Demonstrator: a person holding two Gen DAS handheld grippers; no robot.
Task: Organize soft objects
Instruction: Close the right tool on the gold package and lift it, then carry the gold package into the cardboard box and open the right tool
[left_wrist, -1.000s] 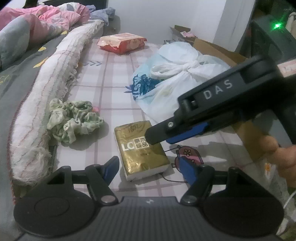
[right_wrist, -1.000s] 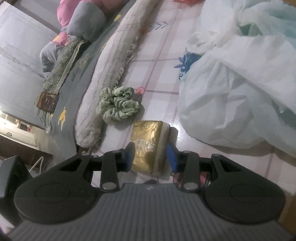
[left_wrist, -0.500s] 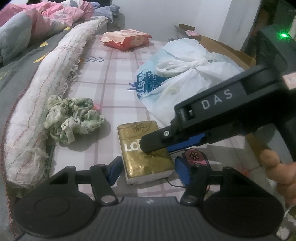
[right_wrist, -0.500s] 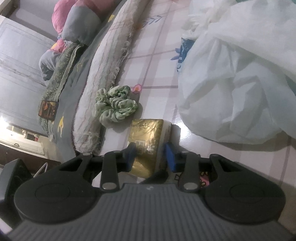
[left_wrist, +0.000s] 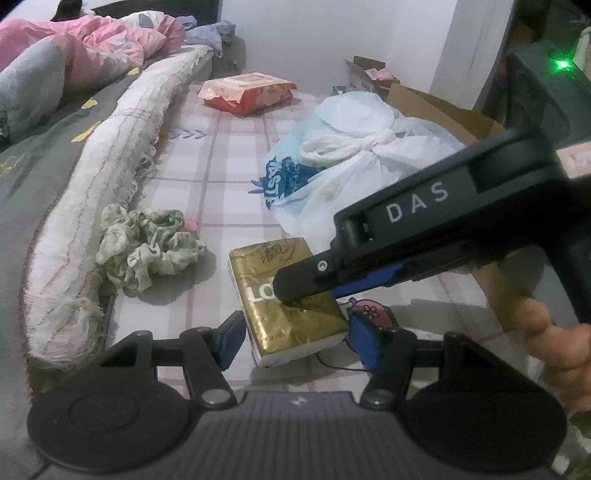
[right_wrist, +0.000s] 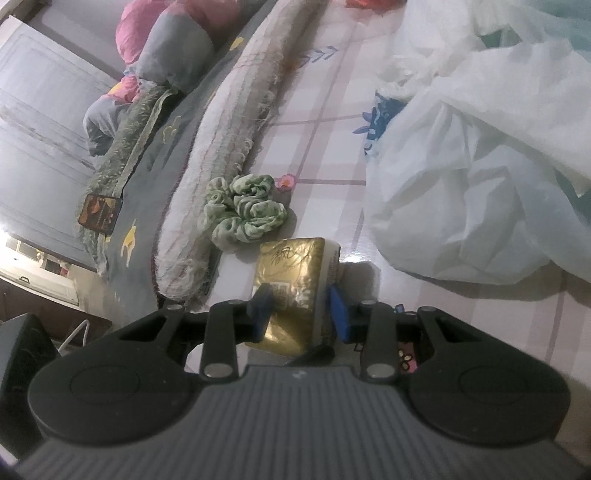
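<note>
1. Checked pink sheet (left_wrist: 236, 155) covers the bed and carries everything. A tied white plastic bag (left_wrist: 354, 155) lies toward its far right side, a long rolled white blanket (left_wrist: 110, 173) runs along its left edge, and a red packet (left_wrist: 247, 92) lies at the far end.
2. Between the blanket and the bag lies a green crumpled scarf (left_wrist: 147, 251), just beside the blanket, and to its right a gold tissue pack (left_wrist: 280, 295), near the front edge of the sheet.
3. The long axis of the pack runs away from both cameras, toward the far end of the bed, so its two long sides face left and right.
4. The right gripper (right_wrist: 299, 314) is the nearer one. Its blue pads (right_wrist: 338, 314) press on the two long sides of the pack, so it grips the pack. It points steeply down, and in the left wrist view it comes in from the right.
5. The left gripper (left_wrist: 295, 339) stands astride the near end of the same pack with its pads a little apart from it, so it is open and holds nothing.
6. I judge that the next move is to lift the pack with the right hand, while the left one is free for the scarf at its left.
</note>
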